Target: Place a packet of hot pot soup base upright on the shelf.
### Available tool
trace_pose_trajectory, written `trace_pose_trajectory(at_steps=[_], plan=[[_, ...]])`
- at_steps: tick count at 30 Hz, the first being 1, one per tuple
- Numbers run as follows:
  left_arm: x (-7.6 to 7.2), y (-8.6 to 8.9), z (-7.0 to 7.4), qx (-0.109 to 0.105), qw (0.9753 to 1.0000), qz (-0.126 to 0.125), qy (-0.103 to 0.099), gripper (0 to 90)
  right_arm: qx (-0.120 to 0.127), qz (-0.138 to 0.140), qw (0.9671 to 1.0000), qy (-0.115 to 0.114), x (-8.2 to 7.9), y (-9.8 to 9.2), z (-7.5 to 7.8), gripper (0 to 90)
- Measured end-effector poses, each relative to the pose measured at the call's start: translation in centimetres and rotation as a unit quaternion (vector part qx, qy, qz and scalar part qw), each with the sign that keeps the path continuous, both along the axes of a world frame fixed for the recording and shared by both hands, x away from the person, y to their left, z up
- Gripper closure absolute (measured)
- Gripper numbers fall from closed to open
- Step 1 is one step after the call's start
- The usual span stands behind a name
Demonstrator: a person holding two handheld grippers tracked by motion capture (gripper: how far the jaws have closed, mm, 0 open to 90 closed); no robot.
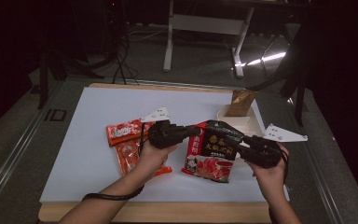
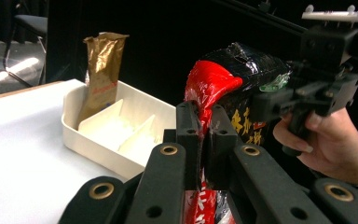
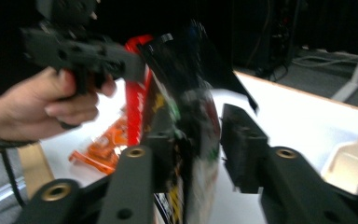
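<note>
A black and red snack bag (image 1: 212,150) is held up over the white board, its red side edge (image 2: 205,88) pinched between the shut jaws of my left gripper (image 2: 204,122), which reaches in from the left (image 1: 194,132). My right gripper (image 1: 242,140) comes at the bag's opposite edge from the right. Its jaws (image 3: 200,126) stand apart around the blurred bag (image 3: 191,107): the bag lies against one jaw and a gap shows before the other. In the left gripper view, the right gripper (image 2: 279,95) sits at the bag's far side.
A white divided tray (image 1: 230,113) stands at the board's back right with a gold pouch (image 1: 241,100) upright in it. Two orange packets (image 1: 125,133) lie on the board to the left, under my left hand. A desk frame stands beyond the table.
</note>
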State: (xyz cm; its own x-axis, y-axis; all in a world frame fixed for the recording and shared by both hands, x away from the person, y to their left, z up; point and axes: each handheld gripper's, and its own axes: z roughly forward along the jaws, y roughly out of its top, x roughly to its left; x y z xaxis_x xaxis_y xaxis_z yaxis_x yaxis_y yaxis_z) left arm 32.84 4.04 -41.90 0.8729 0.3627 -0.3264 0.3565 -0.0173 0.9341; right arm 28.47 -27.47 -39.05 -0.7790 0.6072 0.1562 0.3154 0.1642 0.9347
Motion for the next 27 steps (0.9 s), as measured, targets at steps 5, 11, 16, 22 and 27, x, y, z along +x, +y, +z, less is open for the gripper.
trace_pose_trajectory(at_steps=[5,11,16,22,27], plan=[[0.3,0.3,-0.1,-0.007,1.0000,-0.005,0.002,86.6,-0.020,0.011,0.9998,0.001,0.1,0.4,0.9,74.1],[0.2,0.7,0.0,-0.016,0.9998,-0.013,-0.002,84.1,-0.032,0.015,0.9994,-0.005,0.0,0.7,1.7,76.3],[0.0,1.0,0.4,-0.023,0.9996,-0.016,-0.004,67.4,-0.036,0.025,0.9989,-0.018,-0.1,0.7,2.9,76.2],[0.1,2.0,0.6,-0.038,0.9992,0.001,0.010,38.7,-0.046,0.024,0.9985,-0.018,0.1,0.5,3.4,76.1],[-0.1,2.7,0.7,-0.041,0.9991,-0.003,0.007,22.4,-0.040,0.021,0.9988,-0.021,0.4,0.3,3.8,76.2]])
